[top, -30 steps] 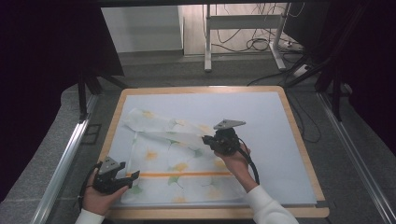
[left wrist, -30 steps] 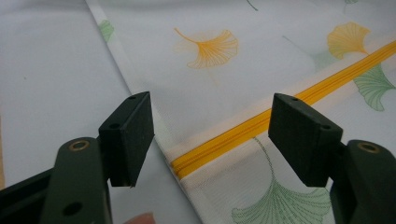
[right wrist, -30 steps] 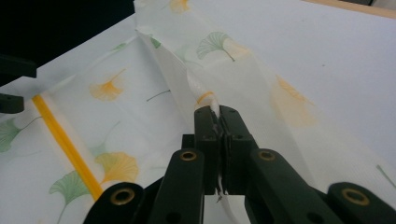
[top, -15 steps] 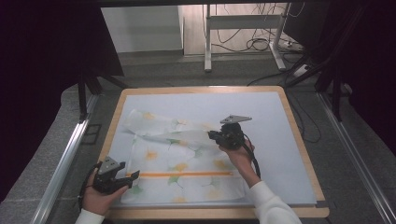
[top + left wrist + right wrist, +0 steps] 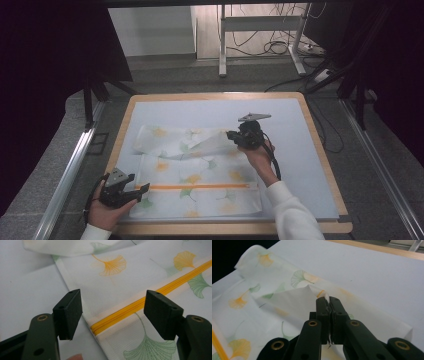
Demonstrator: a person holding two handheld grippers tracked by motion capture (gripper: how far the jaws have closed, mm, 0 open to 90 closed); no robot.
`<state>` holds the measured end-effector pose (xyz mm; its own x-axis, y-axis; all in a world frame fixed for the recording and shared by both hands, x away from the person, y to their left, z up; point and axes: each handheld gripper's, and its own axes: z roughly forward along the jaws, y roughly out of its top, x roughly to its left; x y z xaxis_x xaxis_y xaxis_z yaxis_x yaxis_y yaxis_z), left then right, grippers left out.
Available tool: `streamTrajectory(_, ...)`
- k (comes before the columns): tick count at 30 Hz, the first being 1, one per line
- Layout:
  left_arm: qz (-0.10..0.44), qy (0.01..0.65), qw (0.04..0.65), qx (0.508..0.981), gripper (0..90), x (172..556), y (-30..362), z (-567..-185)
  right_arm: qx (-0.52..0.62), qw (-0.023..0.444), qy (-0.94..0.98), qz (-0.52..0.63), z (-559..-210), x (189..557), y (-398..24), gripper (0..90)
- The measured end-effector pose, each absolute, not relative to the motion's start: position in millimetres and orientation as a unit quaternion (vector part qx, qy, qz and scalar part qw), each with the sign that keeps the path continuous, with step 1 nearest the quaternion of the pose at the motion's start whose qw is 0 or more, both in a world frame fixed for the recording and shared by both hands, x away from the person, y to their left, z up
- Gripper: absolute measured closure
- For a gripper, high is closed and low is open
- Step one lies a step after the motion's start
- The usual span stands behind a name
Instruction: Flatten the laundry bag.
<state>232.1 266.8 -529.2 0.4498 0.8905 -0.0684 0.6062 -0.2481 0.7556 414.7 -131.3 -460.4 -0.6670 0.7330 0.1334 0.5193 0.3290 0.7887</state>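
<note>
- L gripper (image 5: 131, 189): jaws spread wide, nothing between them. Hovers at the near-left corner of the cloth (image 5: 200, 175), just beside the left end of the orange zipper (image 5: 140, 303). Not touching fabric as far as I can tell.
- Cloth: thin white fabric w/ ginkgo-leaf print, lying on the white mat (image 5: 310, 150) of the wood-edged table (image 5: 327, 165), left of centre. Far part folded over toward me.
- Handling, my est.: v. light, limp, no stiffness; will drape and drag. Zipper is the only firm line. Best hold = corners/hems, not mid-panel.
- R gripper (image 5: 329, 302): jaws pressed together, pinching a raised cloth corner; fabric tents up at the pinch, right of centre.
</note>
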Motion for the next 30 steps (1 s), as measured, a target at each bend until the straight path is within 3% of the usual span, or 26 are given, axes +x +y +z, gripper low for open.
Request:
streamTrajectory(19, 0.188, 0.487, 0.371, 0.768, 30.8, 232, 268, -530, 0.433, 0.129, 0.794, 0.406, -466, 456, -128, 86.2)
streamTrajectory(30, 0.187, 0.488, 0.371, 0.768, 30.7, 233, 269, -531, 0.479, 0.130, 0.770, 0.400, -474, 482, -146, 86.2)
